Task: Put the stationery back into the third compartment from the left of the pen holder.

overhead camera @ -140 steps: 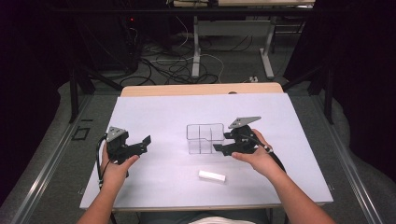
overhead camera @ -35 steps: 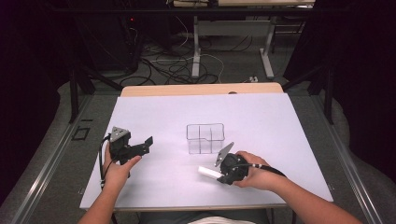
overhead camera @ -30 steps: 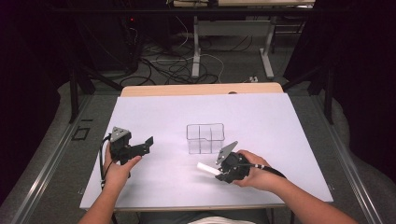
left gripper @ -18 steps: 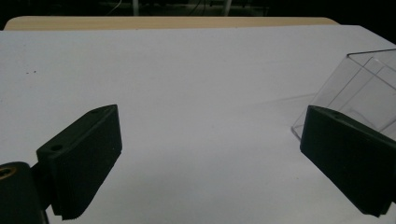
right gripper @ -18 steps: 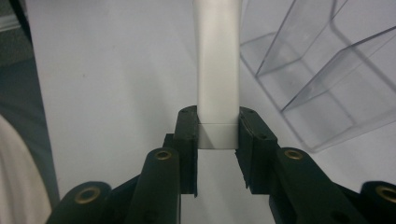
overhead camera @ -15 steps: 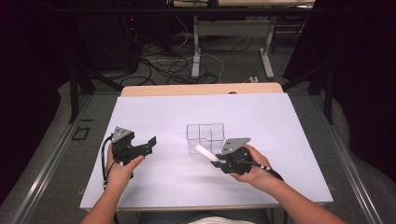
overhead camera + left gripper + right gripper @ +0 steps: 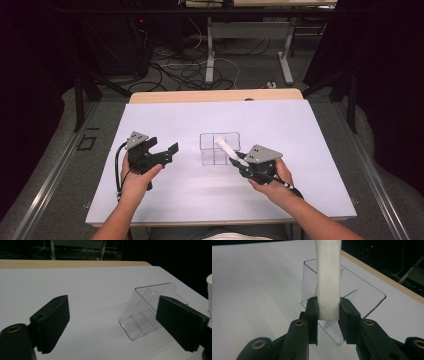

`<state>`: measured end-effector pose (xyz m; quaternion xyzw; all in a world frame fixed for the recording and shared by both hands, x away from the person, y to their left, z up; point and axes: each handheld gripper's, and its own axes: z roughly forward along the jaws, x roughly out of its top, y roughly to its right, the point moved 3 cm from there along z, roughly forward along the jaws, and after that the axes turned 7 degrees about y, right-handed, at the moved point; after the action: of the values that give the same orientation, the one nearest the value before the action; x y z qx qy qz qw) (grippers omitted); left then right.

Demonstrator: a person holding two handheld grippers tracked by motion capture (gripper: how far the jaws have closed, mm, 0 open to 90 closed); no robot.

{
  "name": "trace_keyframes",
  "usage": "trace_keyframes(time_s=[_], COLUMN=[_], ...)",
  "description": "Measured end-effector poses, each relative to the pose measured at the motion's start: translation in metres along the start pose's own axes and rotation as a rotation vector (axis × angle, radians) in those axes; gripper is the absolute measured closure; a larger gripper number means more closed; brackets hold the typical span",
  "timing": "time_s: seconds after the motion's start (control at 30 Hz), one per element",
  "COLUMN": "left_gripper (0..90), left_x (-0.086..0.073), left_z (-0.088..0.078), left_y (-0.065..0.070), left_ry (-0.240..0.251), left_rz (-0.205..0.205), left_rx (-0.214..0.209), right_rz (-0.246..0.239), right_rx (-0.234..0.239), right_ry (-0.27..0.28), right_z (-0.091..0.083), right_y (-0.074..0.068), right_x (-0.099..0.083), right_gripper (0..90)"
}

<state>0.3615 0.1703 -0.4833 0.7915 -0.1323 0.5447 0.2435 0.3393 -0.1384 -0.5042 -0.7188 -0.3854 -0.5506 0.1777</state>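
White sheet covers the bench (image 7: 200, 125), with a strip of bare wood showing along the far edge at 12 o'clock. Near the middle of the sheet stands a clear plastic box (image 7: 220, 148), divided into four compartments, open at the top. Right claw (image 7: 237, 159) sits at about 5 o'clock from the box, held in the person's right hand (image 7: 272, 177), grey three-cornered plate on top. Its jaws are clamped on the lower end of a white tube (image 7: 225, 148); the tube slants up and away toward 11 o'clock, its free end over the near right part of the box as seen from the high view. In the right gripper view the white tube (image 7: 328, 277) rises straight up between the two jaws, gripped on both sides near its base, with the clear plastic box (image 7: 367, 292) directly behind it; whether the tube touches the box cannot be told. Left claw (image 7: 165, 150) is well apart from the box, at about 9 o'clock from it, held in the left hand (image 7: 137, 175) with a cable looping off its near side. Its jaws stand wide apart, nothing between them; the left gripper view has the clear plastic box (image 7: 147, 312) seen through the gap, toward the right jaw.
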Motion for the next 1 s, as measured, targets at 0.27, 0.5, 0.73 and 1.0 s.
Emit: trace_keyframes(time_s=[0.27,0.5,0.73,1.0], left_gripper=[20.4,24.4,28.6,39.0], left_x=[0.006,0.006,0.005,0.001], left_z=[0.001,0.009,0.017,0.024], left_y=[0.028,0.052,0.073,0.088], left_ry=[0.022,-0.046,-0.102,-0.121], left_rz=[-0.044,-0.023,-0.027,-0.077], left_rx=[-0.111,-0.172,-0.219,-0.316], right_rz=[0.011,0.013,0.009,0.010], right_rx=[-0.032,-0.028,-0.031,-0.028], right_ry=[0.063,0.074,0.075,0.065], right_z=[0.000,0.002,0.001,0.002], right_y=[-0.005,-0.004,-0.005,-0.009], right_x=[0.007,0.007,0.006,0.004], right_gripper=[71.0,71.0,71.0,71.0])
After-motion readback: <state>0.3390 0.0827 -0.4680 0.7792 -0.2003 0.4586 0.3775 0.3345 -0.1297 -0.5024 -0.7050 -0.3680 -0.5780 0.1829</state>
